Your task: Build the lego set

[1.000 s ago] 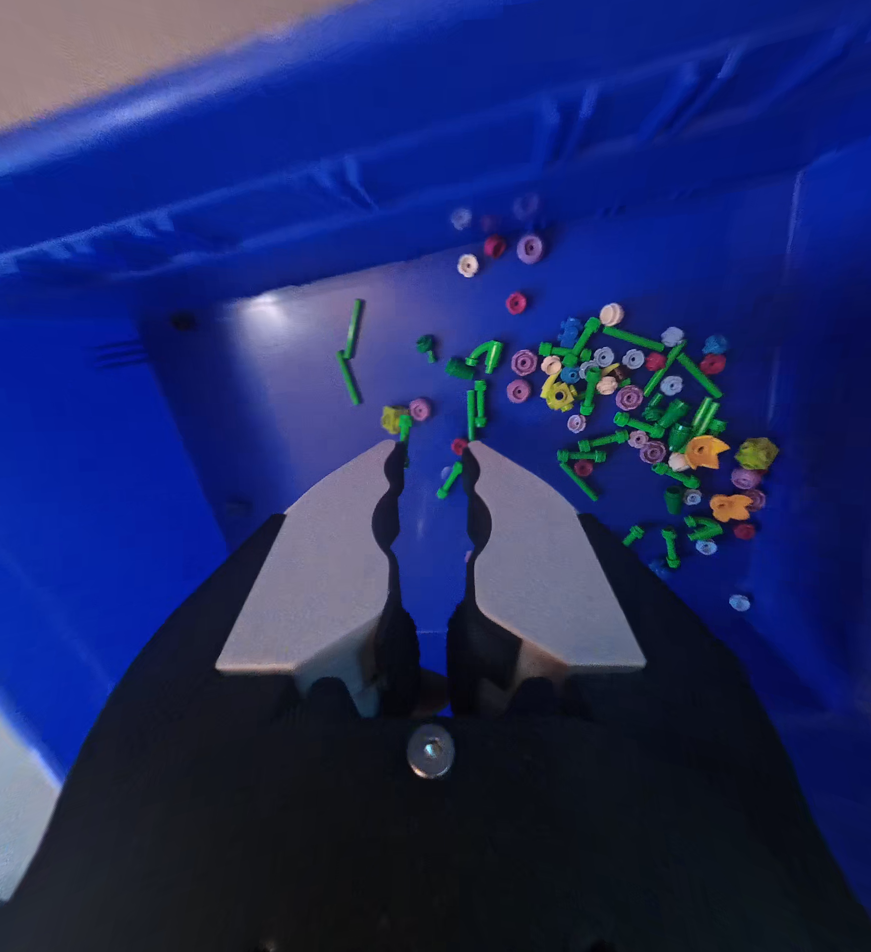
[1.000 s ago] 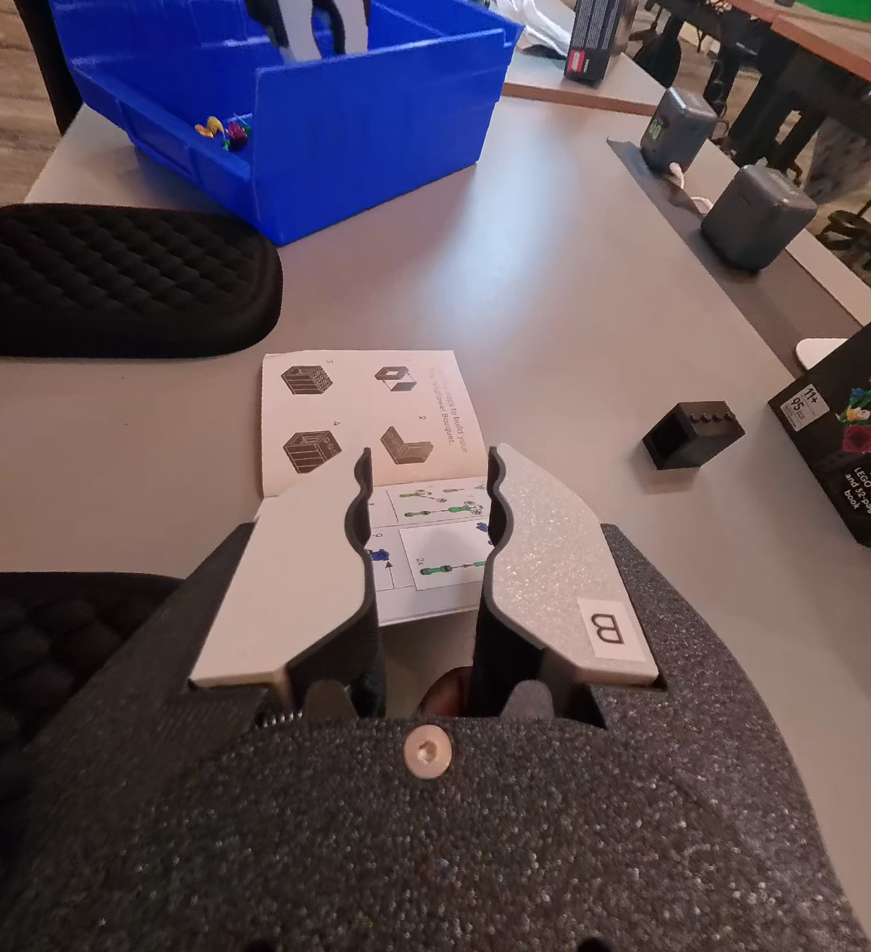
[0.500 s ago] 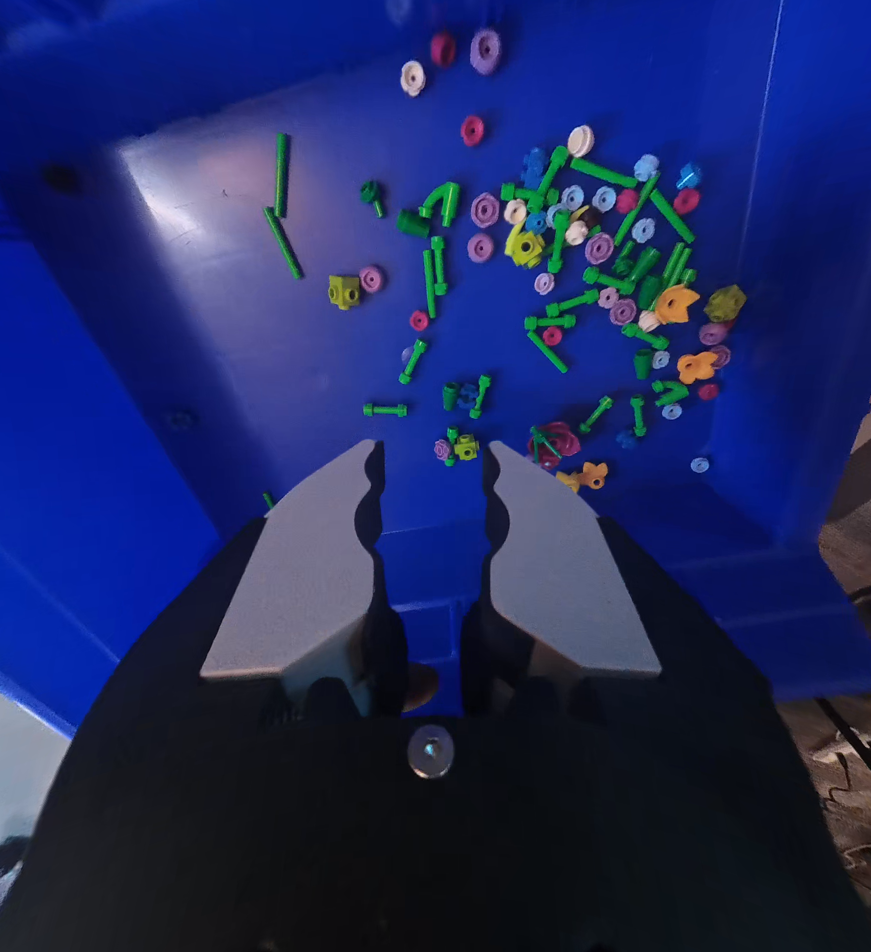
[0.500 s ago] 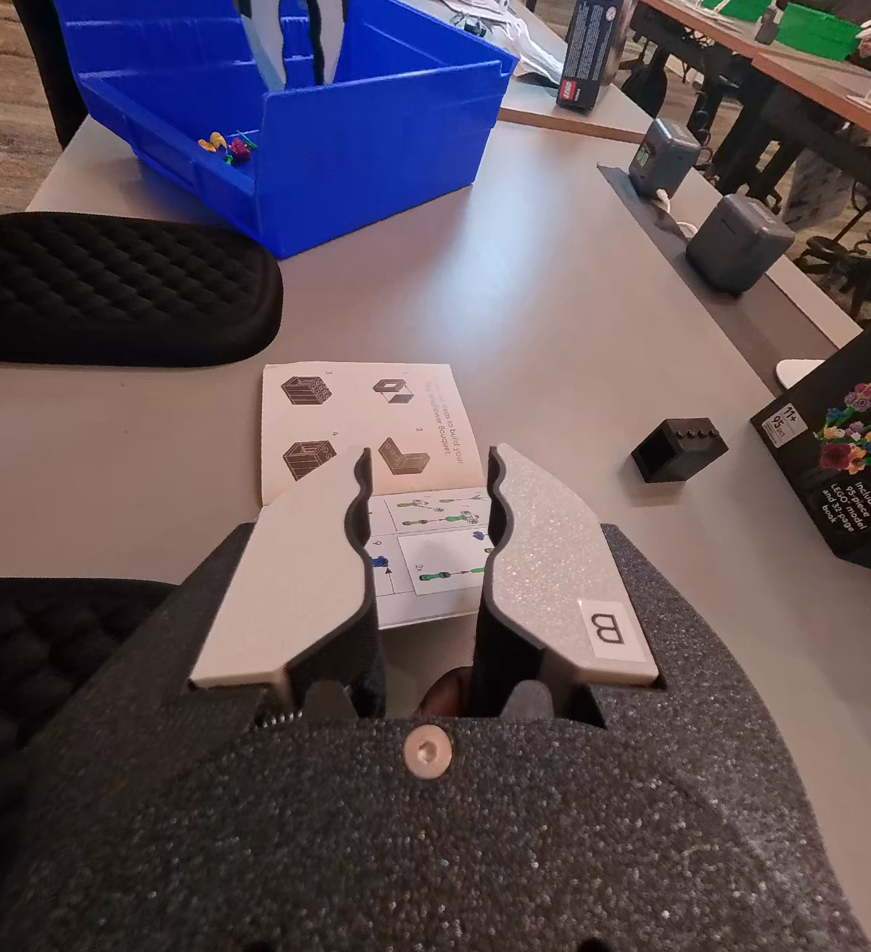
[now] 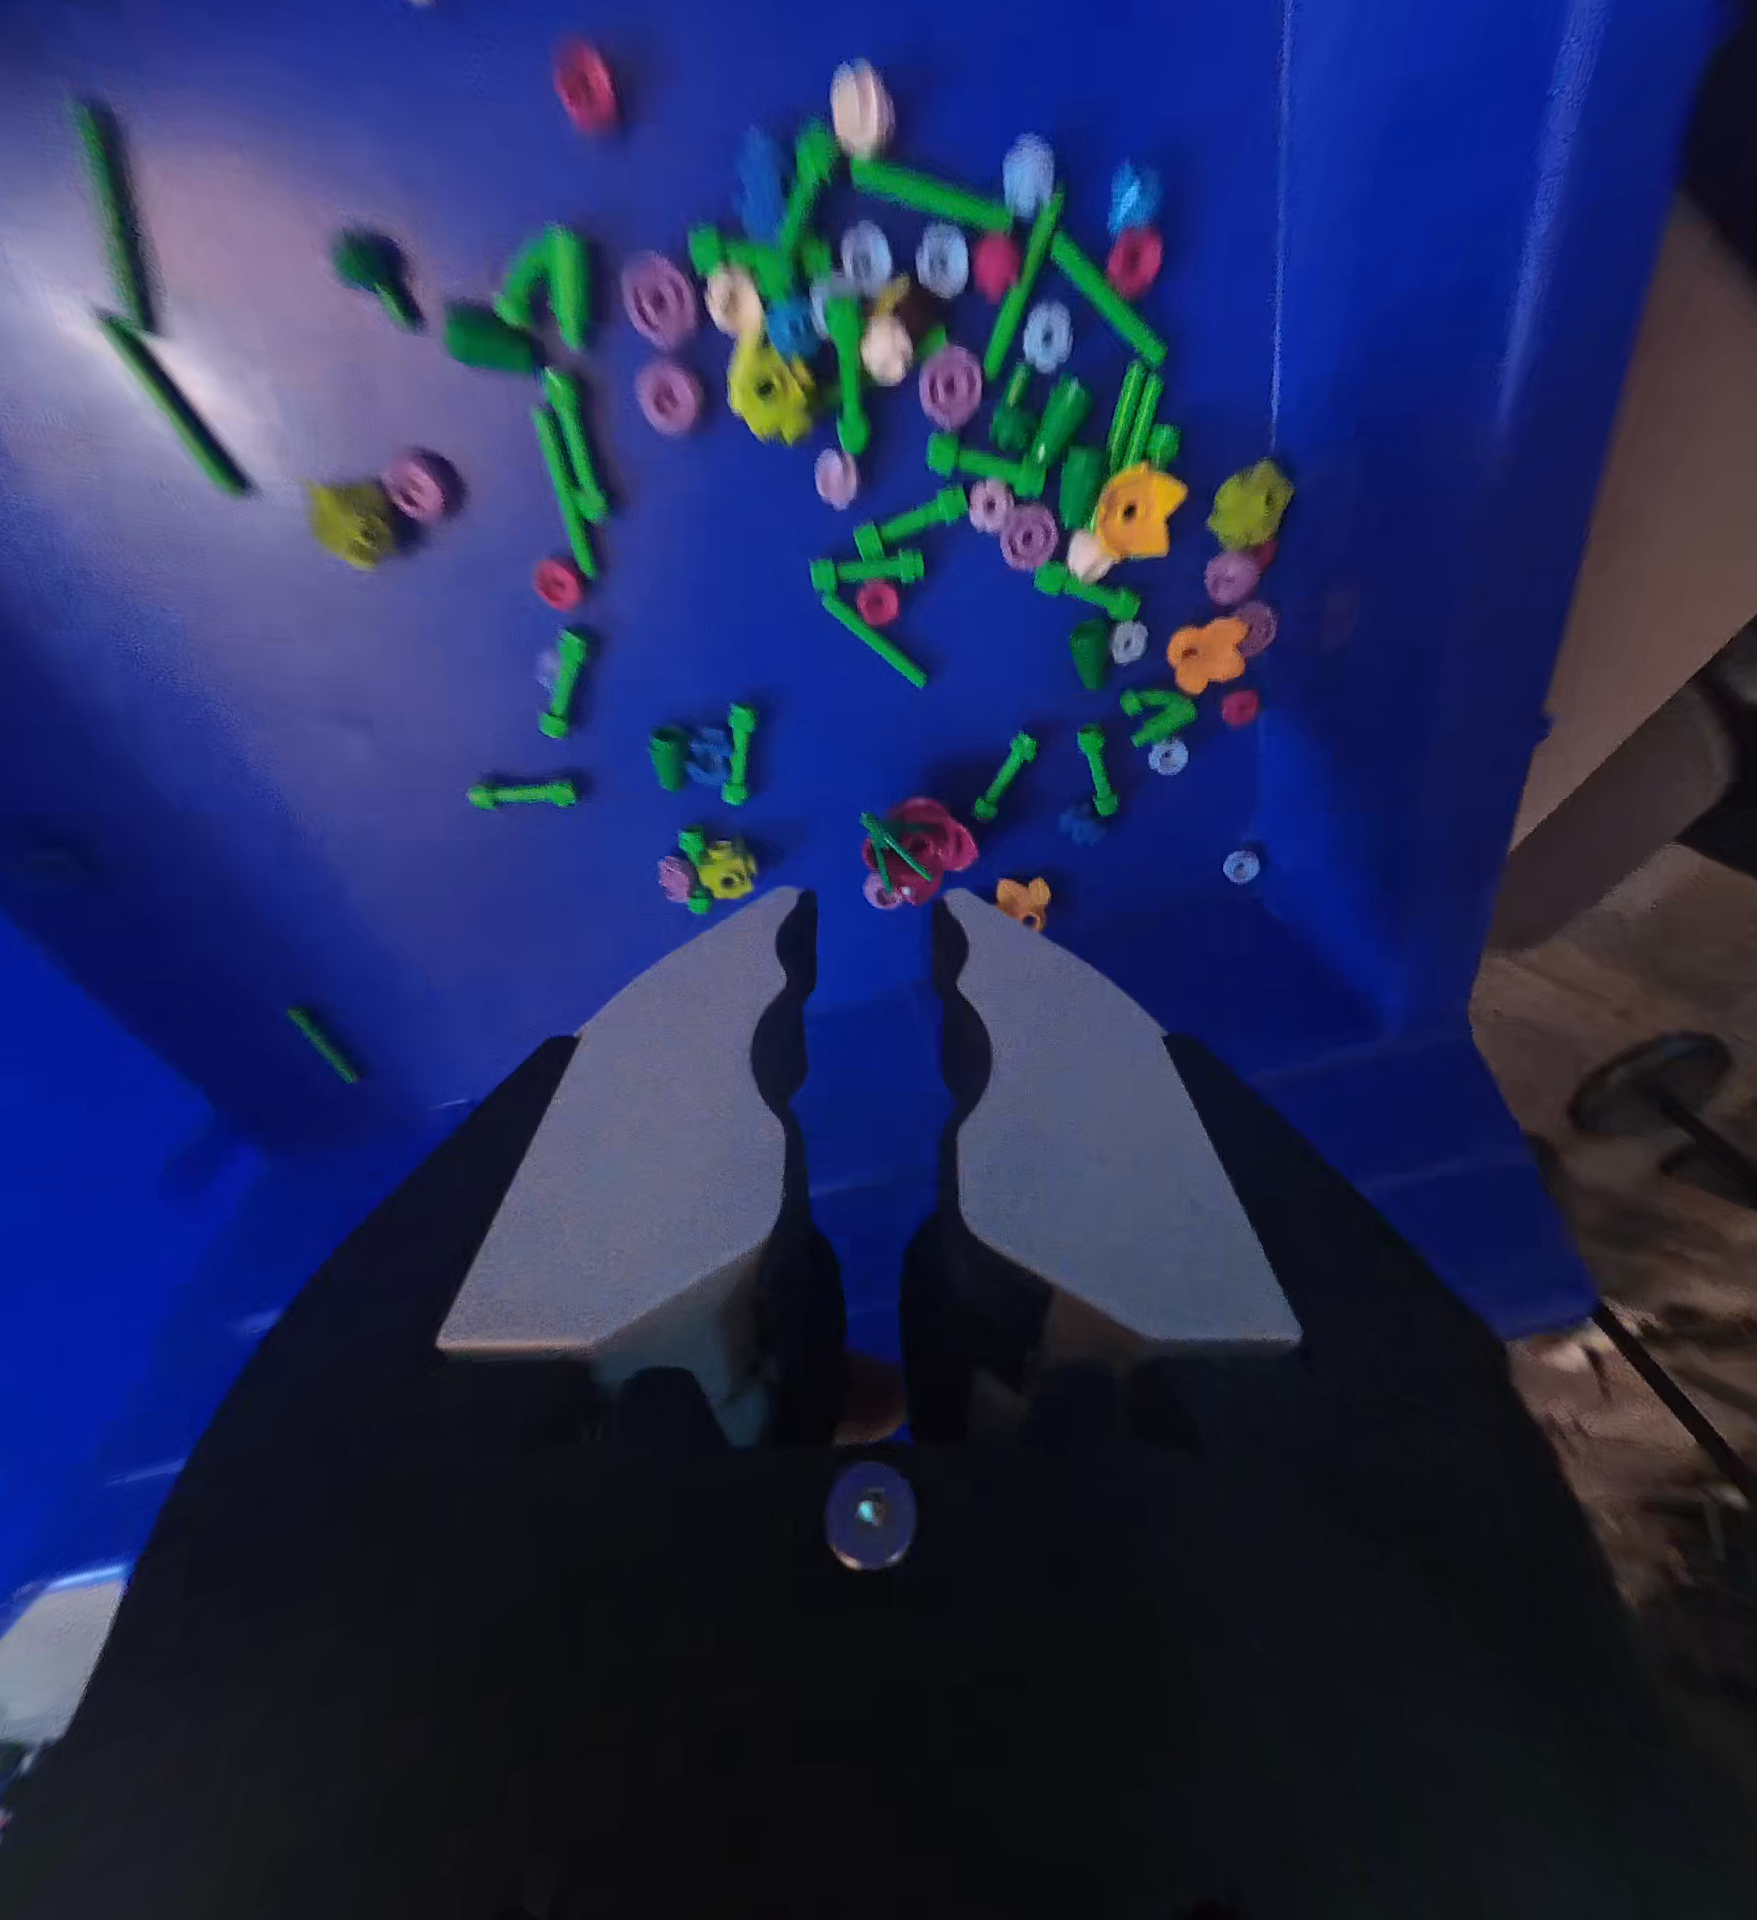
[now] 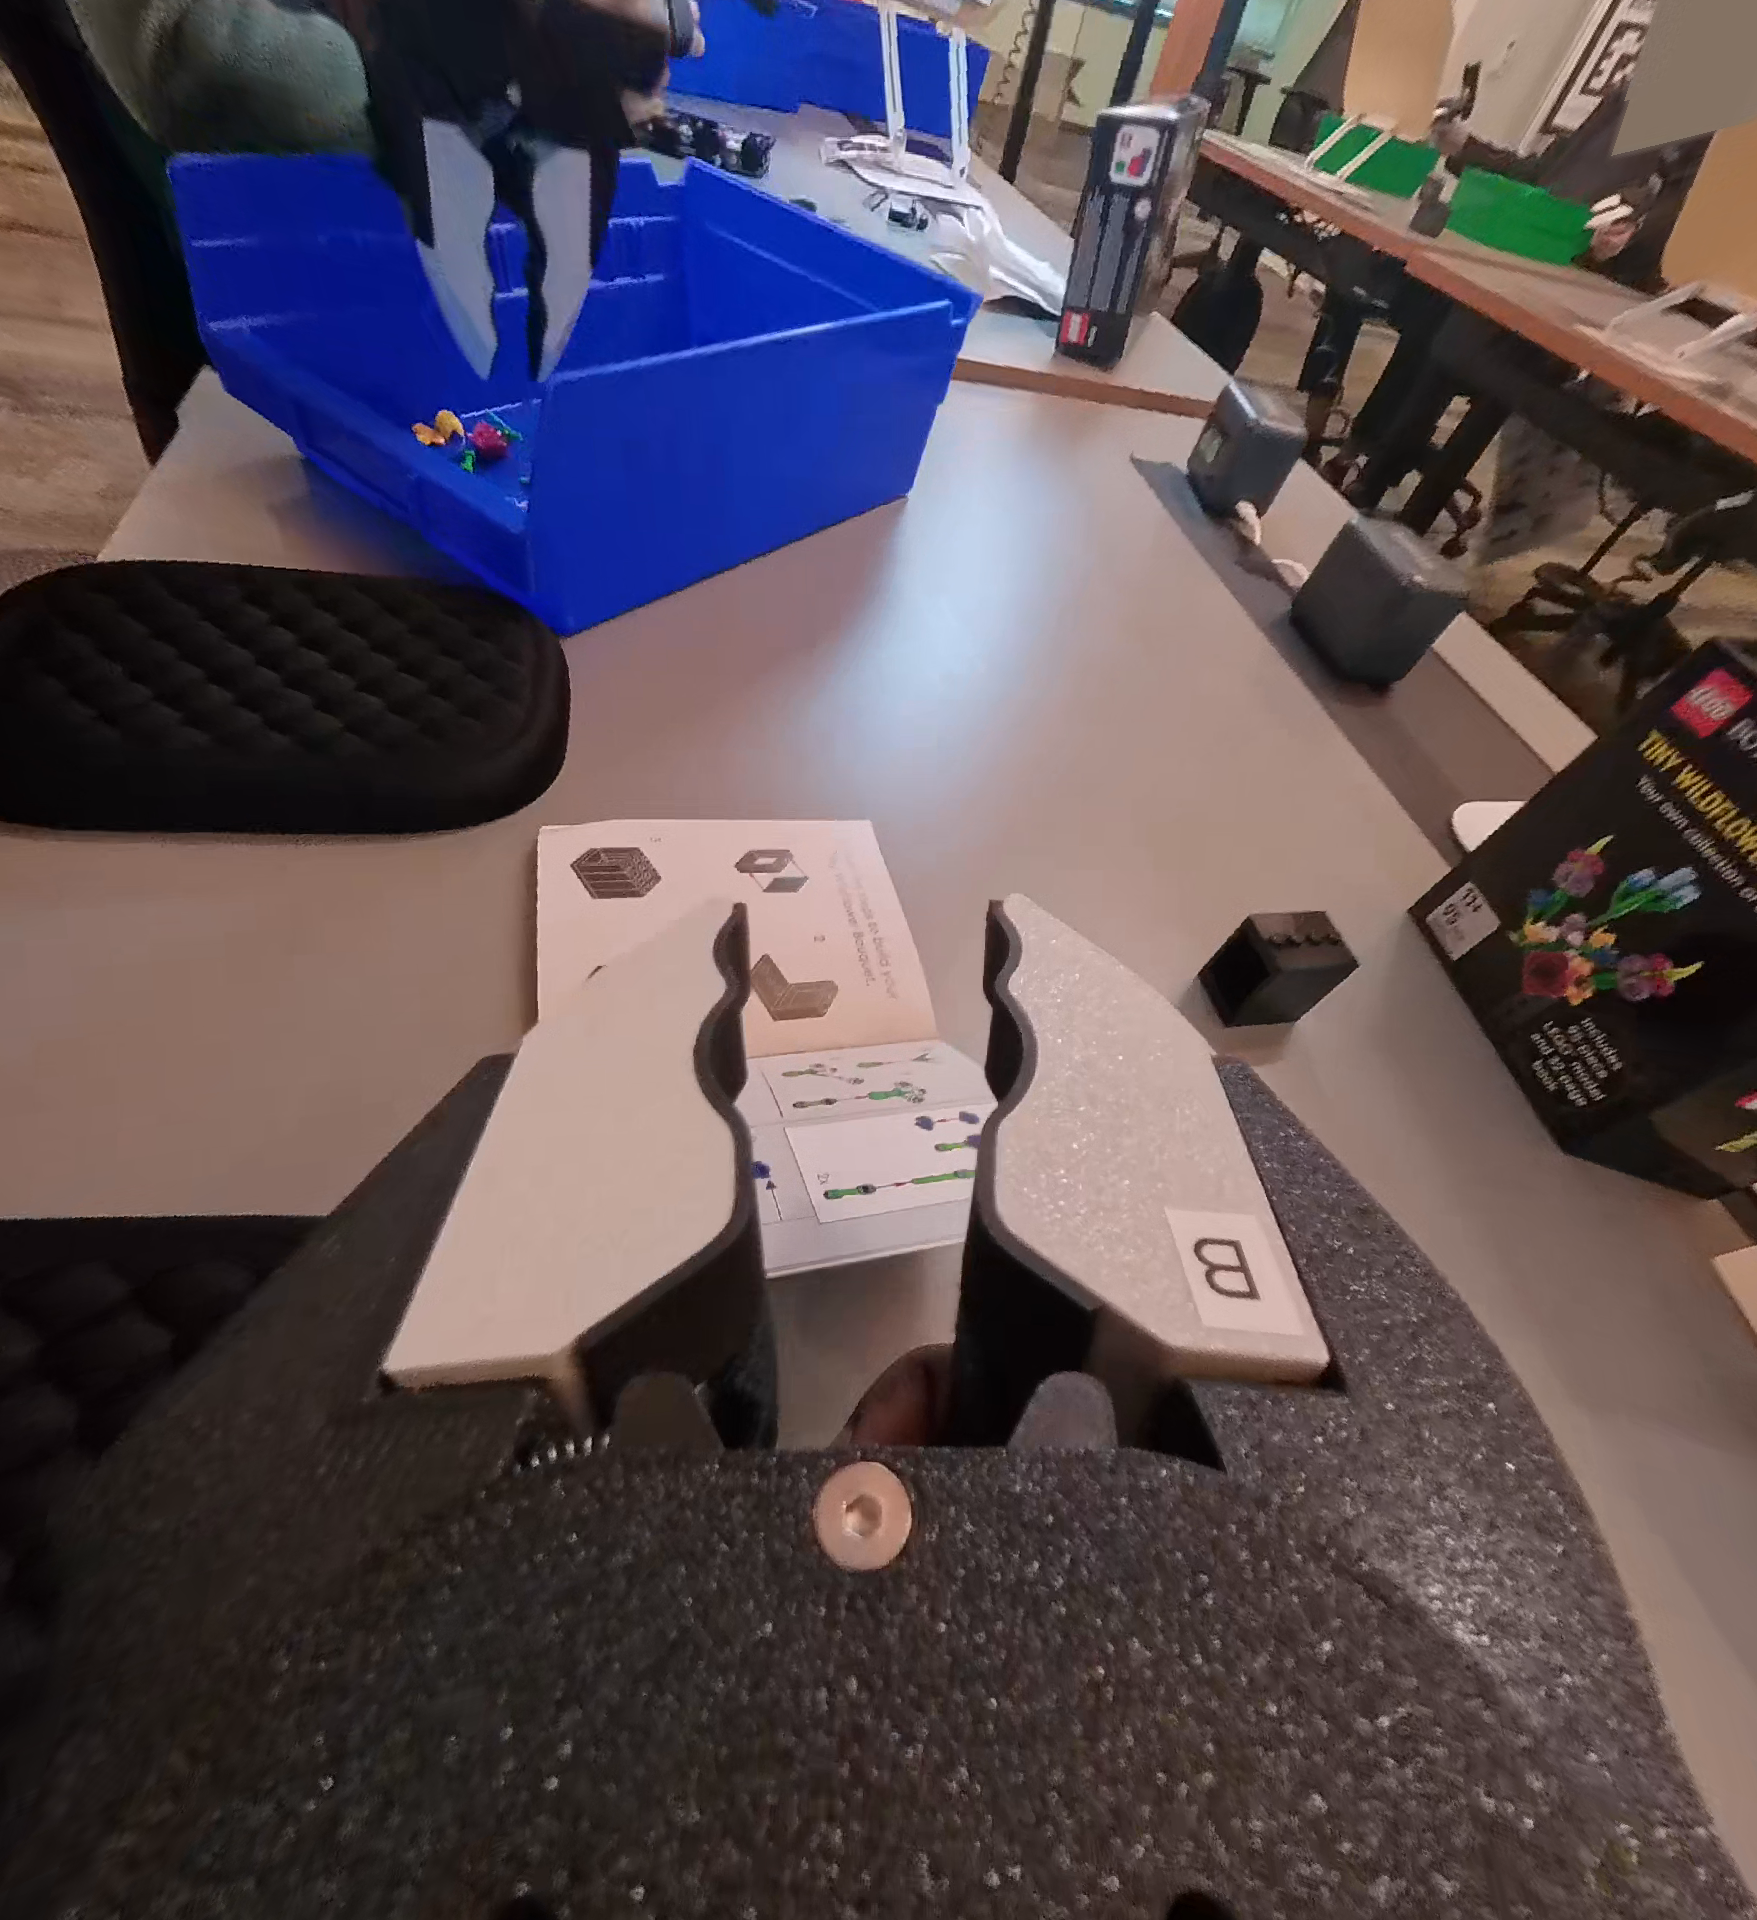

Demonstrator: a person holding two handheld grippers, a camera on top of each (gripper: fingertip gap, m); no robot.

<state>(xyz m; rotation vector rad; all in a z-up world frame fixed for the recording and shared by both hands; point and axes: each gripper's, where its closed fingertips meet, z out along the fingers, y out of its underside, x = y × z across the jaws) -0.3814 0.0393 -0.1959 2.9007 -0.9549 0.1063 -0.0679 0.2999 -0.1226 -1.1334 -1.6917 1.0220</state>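
Observation:
My left gripper [image 5: 872, 902] is open and empty, hovering inside the blue bin [image 5: 126, 935] above its near end. Many small lego pieces lie on the bin floor: green stems [image 5: 869, 639], purple, red, yellow and orange flower parts. A dark red flower piece [image 5: 918, 836] lies just ahead of the fingertips, with an orange piece [image 5: 1022, 896] beside the right fingertip. My right gripper [image 6: 866, 914] is open and empty, held above the open instruction booklet [image 6: 812, 935] on the grey table [image 6: 1009, 665]. The left gripper also shows in the right wrist view [image 6: 519, 364], over the bin [image 6: 728, 457].
A black quilted pad [image 6: 230, 696] lies left of the booklet, another at the bottom left [image 6: 12, 1403]. A small black block [image 6: 1277, 966] and the black lego box [image 6: 1643, 925] stand to the right. Two grey boxes [image 6: 1373, 603] sit along the table's far right edge. Left tips to right tips: about 40 cm. Measured from the fingertips, the orange piece [image 5: 1022, 896] is 4 cm or so from the left gripper and 40 cm from the right.
The left gripper has pulled back toward the bin's near end and shifted right, now near the dark red flower piece. The right gripper has lifted slightly and opened a little wider over the booklet.

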